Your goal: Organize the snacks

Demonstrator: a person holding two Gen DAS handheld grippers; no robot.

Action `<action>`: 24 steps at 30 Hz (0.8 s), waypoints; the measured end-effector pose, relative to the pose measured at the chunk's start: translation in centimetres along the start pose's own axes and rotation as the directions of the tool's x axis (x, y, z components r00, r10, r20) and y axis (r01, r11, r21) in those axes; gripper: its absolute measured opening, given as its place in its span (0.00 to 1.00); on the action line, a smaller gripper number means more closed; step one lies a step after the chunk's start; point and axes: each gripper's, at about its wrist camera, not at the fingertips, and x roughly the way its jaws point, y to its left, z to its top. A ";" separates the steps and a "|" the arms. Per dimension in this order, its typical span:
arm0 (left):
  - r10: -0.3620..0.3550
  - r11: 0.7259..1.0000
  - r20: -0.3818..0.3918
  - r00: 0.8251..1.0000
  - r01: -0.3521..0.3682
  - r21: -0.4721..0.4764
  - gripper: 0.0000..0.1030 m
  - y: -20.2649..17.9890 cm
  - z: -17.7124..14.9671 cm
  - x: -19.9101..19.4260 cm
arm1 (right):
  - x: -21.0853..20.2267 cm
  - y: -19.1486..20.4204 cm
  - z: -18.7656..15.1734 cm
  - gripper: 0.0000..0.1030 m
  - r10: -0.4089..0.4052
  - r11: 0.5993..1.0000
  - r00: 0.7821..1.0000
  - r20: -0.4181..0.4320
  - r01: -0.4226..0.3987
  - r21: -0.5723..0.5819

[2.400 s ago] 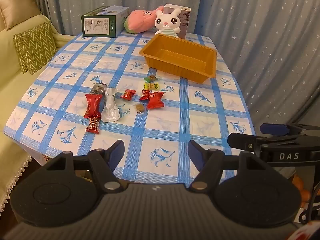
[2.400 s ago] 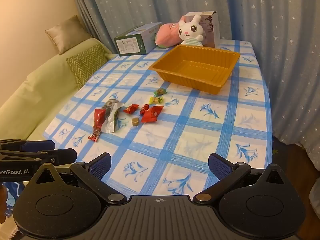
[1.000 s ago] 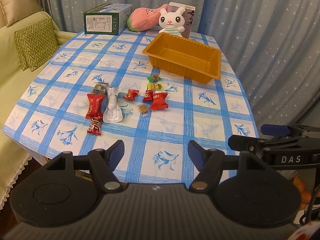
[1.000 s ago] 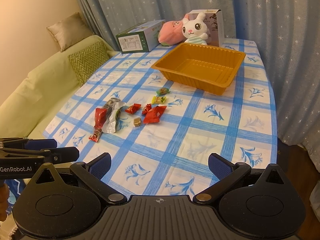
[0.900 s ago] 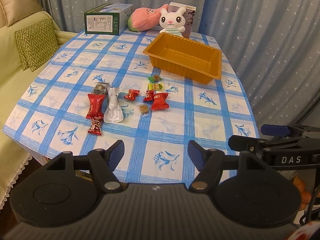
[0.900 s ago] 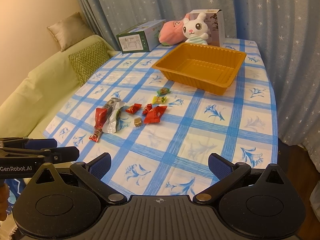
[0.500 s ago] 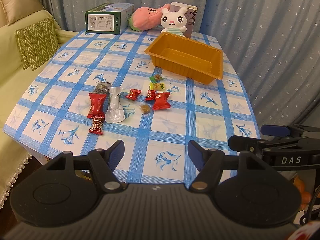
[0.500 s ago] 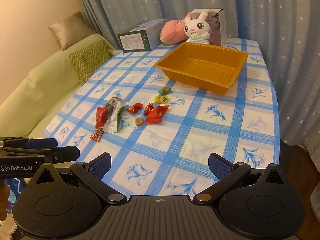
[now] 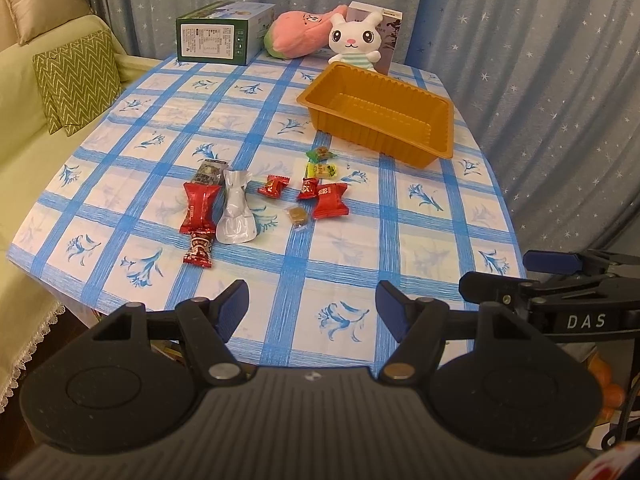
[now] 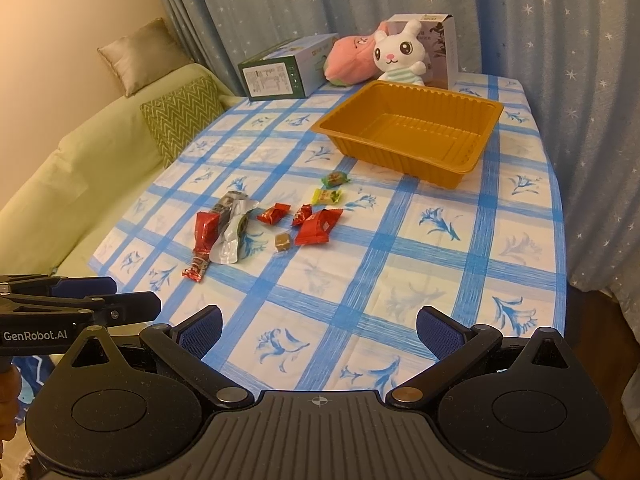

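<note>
Snacks loose on a checked table point(image 9: 420, 240), both claws spread and holding nothing.

Orange tray point(image 9: 378, 114) sits at about one o'clock from the sweets, well apart from both claws. At centre lie a silver pouch point(image 9: 236, 212), a long red bar point(image 9: 200, 208) touching its nine-o'clock side, a red packet point(image 9: 330, 205) at three o'clock, and a small brown candy point(image 9: 298, 215) between them. Left claw point(image 9: 312, 306) and right claw point(image 10: 318, 332) hover at six o'clock over the table's near edge.

The tabletop point(image 9: 360, 240) wears white cloth with blue checks and blue flowers. The tray point(image 9: 380, 116) is orange-brown. Red wrappers point(image 9: 330, 206), one silver pouch point(image 9: 236, 216). Grey-blue curtains point(image 9: 520, 60) carry white stars; the cushion point(image 9: 76, 80) shows green zigzags.
</note>
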 end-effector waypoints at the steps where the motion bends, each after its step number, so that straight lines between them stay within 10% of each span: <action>1: 0.001 1.000 -0.001 1.000 -0.001 -0.001 0.66 -0.2 0.1 -0.1 | -0.2 -0.1 0.1 1.00 0.001 1.000 1.000 -0.001 -0.001 0.000; 24: 0.053 0.997 -0.029 0.998 -0.055 -0.055 0.66 3.4 1.0 1.4 | 3.8 0.9 1.0 1.00 0.020 1.000 0.999 -0.032 -0.021 -0.018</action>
